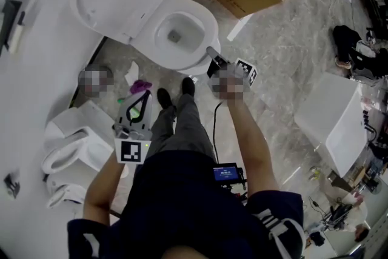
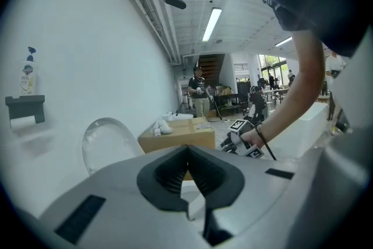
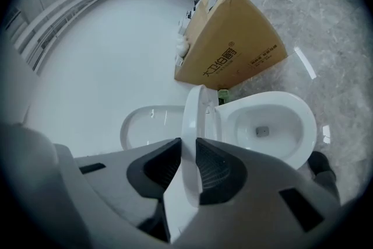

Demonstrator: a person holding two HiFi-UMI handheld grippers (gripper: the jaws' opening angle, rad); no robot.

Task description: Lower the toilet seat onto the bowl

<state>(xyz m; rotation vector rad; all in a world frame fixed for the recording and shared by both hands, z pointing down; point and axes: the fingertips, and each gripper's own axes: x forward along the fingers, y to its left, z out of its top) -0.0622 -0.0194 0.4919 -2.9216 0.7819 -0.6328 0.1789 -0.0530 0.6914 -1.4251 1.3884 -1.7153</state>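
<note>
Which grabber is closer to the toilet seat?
The right one. The right gripper has its jaws closed on the rim of the toilet seat, beside the bowl. The left gripper is back beside the person's leg, away from the toilet, shut and empty.

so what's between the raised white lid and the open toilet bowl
The white plastic toilet seat, standing on edge between them and gripped in the right claw; the right gripper view shows it.

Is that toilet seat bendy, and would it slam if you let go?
Probably stiff: the toilet seat holds its curve in the right gripper. It looks glossy, so maybe slippery. Held partway above the bowl, it would likely drop.
</note>
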